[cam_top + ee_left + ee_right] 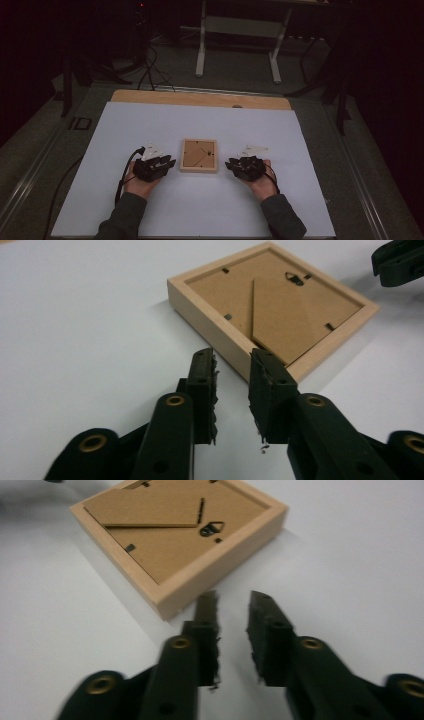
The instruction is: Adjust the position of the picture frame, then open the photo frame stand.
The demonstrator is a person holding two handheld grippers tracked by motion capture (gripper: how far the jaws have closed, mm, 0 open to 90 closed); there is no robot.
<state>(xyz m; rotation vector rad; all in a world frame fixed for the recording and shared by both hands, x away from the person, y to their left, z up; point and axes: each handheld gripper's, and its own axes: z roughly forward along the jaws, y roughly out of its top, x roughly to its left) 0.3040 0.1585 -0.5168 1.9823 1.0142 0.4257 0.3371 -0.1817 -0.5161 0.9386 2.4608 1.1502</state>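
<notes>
A small square wooden picture frame (199,155) lies face down on the white tabletop (200,210), its brown backing board and metal hanger facing up. My left gripper (169,163) rests just left of it, its tips close to the frame's near corner (250,365). In the left gripper view the gripper (232,357) is open by a narrow gap that holds nothing. My right gripper (231,164) sits just right of the frame (180,540). In the right gripper view that gripper (234,600) is likewise open, apart from the frame's edge. The right gripper's tip (397,262) shows beyond the frame (272,305).
A bare wooden strip (200,98) runs along the table's far edge. Beyond it stand a white desk frame (240,45) and dark stands, with cables (150,70) on the floor. The white surface stretches wide on all sides of the frame.
</notes>
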